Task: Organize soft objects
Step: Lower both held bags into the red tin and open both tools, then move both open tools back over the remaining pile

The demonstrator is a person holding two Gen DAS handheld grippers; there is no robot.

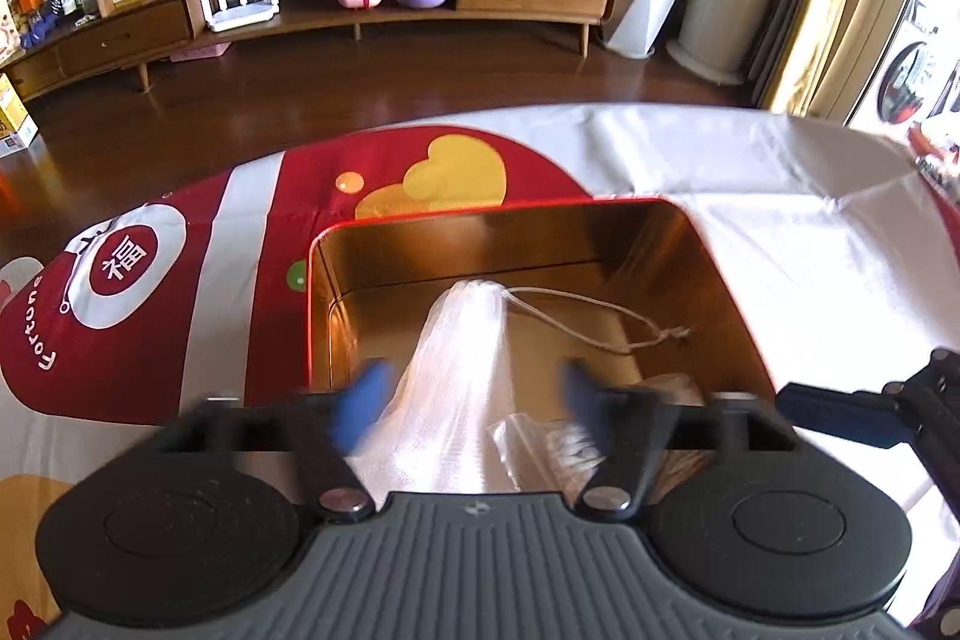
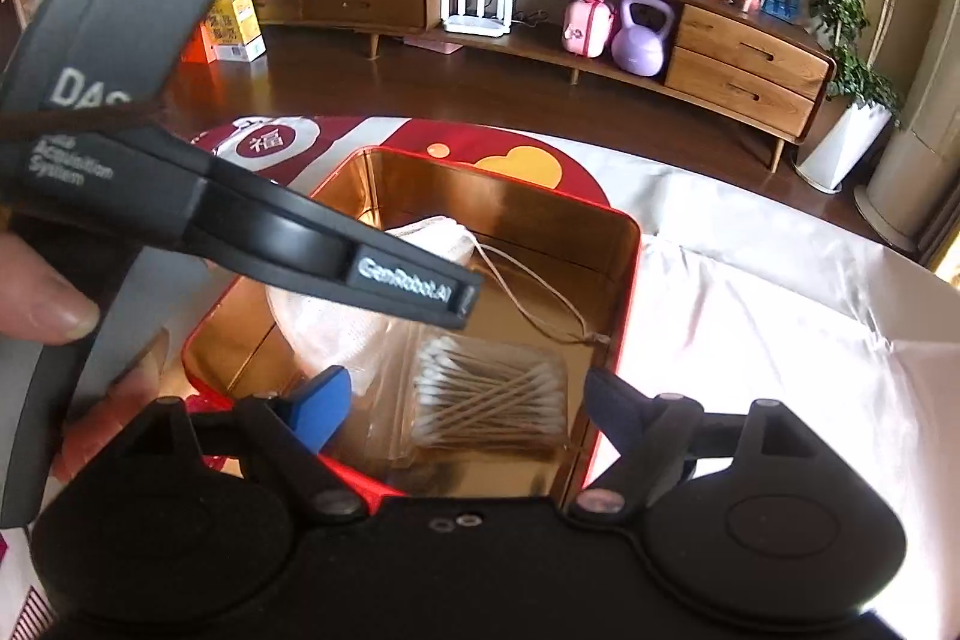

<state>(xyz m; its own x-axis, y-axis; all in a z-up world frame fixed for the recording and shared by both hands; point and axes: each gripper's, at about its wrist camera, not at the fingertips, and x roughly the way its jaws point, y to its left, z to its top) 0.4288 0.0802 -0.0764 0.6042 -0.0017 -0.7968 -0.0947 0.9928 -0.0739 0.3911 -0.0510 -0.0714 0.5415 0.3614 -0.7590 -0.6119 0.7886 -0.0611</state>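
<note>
Left wrist view: left gripper [image 1: 471, 403], fingers apart astride white mesh pouch [image 1: 462, 370], not pressing; pouch lies inside gold-lined red tin [image 1: 498, 226] on printed tablecloth [image 1: 780, 232].

Right wrist view: right gripper [image 2: 465, 415], fingers apart, nothing between; clear packet of cotton swabs [image 2: 489, 397] beside the pouch in the tin.

Status: both items stowed; nothing further visible to pack.

We see daylight pouring in from the window [image 1: 918, 58] on the right, washing the white cloth [image 2: 750, 316] near the table's right edge almost to blank glare. The gold inside of the tin [image 1: 480, 244] throws warm reflections. Both fisheye views bend the cabinet [image 1: 372, 10] into a curve. The blue fingertips [image 1: 360, 412] of the left claw smear with blur; the dark corners vignette.
</note>
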